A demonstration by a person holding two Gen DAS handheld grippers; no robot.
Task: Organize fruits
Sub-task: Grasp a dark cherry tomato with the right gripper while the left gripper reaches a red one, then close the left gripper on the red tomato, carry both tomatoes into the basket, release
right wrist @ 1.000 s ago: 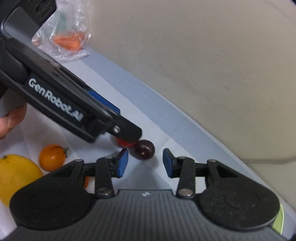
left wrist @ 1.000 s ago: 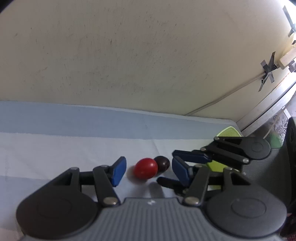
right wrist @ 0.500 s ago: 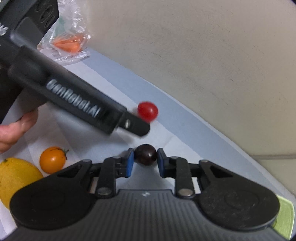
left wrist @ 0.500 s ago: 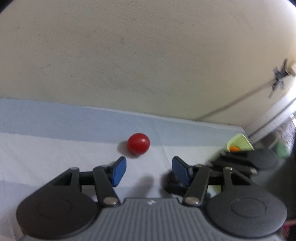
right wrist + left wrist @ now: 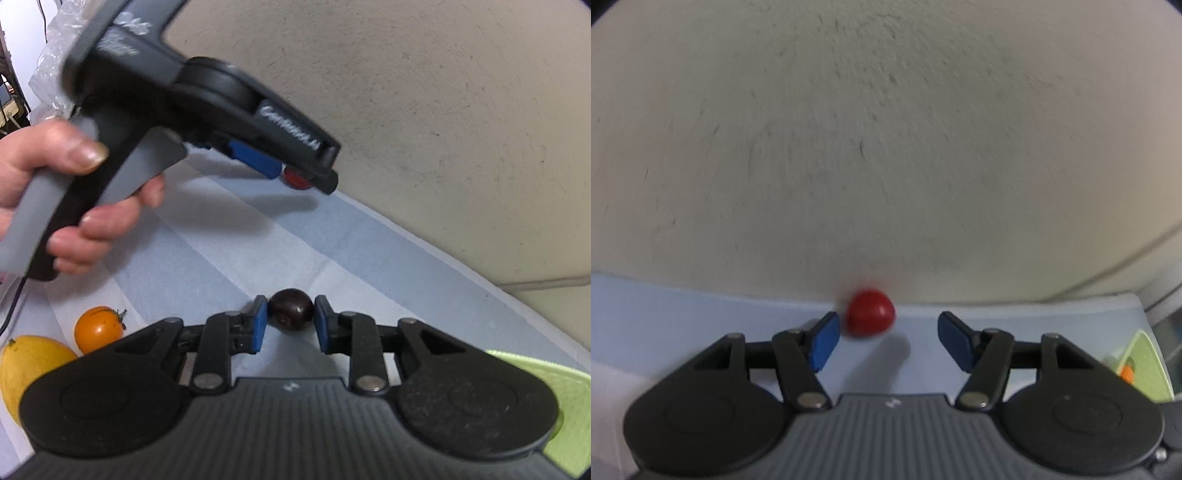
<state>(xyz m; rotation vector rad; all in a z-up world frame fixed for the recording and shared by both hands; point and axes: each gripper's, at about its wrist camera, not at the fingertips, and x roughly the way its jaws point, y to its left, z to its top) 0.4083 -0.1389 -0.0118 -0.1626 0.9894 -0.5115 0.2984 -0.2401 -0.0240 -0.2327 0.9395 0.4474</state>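
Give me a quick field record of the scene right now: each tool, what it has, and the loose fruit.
left tool: jaws opening, nothing gripped
red fruit: on the striped cloth by the wall, ahead of the left tool
right tool: shut on dark fruit
orange tomato: loose on cloth
yellow fruit: loose beside the tomato
green tray: at right edge

Home setting: striped blue-white tablecloth [image 5: 229,236] against plain beige wall [image 5: 443,110], fruit scattered.

Matt black ribbed plastic forms the right claw [image 5: 287,320], pads smooth blue; the dark fruit [image 5: 290,308] is glossy, the red one [image 5: 871,313] smooth; rough plaster wall [image 5: 886,147] at twelve o'clock; tabletop cloth [image 5: 258,240] matt
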